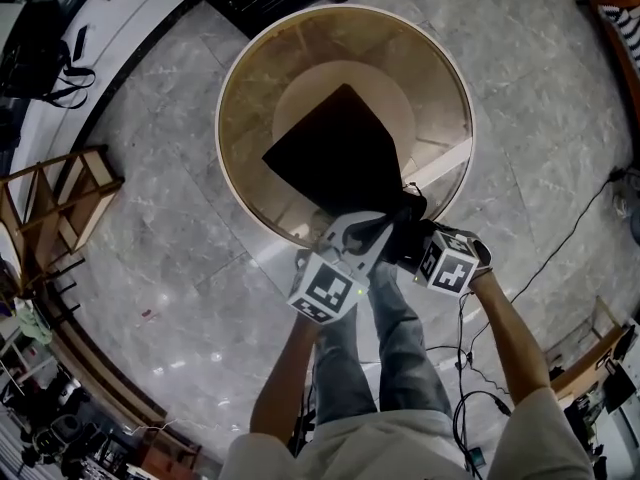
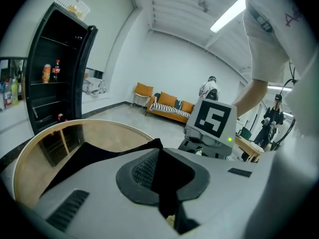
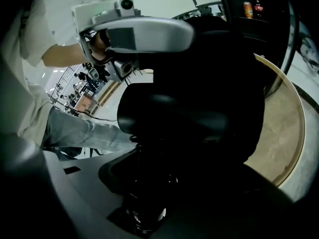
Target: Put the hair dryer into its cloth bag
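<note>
Right gripper view, hair dryer (image 3: pixel 174 116) in gripper (image 3: pixel 167 178)

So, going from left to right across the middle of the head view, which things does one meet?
Wooden frame, round table, black cloth bag, floor cable.

Indistinct hair dryer (image 3: pixel 172 118) against cloth bag (image 1: pixel 335 153)

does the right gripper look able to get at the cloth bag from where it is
Probably yes: the right gripper, shut on the hair dryer, sits beside the left gripper, which pinches the cloth bag by its edge, with nothing between them.
</note>
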Demonstrator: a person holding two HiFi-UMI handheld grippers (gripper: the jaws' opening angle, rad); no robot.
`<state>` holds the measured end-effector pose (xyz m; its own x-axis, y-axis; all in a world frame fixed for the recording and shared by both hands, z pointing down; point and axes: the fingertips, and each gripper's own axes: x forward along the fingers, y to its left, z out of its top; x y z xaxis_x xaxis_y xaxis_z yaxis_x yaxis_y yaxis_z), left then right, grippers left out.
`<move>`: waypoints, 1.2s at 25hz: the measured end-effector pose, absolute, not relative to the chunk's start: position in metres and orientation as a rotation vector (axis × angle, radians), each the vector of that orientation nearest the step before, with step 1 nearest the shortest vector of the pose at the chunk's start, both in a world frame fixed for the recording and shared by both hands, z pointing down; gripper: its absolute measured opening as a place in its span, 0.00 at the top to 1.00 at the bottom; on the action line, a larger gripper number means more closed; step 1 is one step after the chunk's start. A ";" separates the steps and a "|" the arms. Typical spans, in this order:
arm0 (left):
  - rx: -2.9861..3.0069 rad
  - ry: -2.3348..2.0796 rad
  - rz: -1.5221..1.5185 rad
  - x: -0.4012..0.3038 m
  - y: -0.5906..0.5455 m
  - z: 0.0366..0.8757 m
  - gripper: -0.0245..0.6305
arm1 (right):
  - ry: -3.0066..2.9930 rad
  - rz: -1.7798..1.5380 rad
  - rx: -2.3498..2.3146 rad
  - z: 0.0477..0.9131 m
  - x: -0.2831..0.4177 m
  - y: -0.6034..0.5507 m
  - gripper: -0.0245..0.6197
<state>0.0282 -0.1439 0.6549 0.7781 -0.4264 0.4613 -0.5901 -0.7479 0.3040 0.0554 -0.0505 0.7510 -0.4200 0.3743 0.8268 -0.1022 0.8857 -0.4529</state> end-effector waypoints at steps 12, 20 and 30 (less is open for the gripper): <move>2.521 -0.660 0.528 0.030 -0.120 0.657 0.90 | -1.945 0.705 0.018 0.752 0.065 -0.084 0.64; 2.516 -0.629 0.424 0.038 -0.124 0.646 0.90 | -1.902 0.627 0.057 0.763 0.048 -0.092 0.64; 2.462 -0.586 0.269 0.043 -0.124 0.638 0.90 | -2.012 0.654 0.132 0.754 0.026 -0.124 0.63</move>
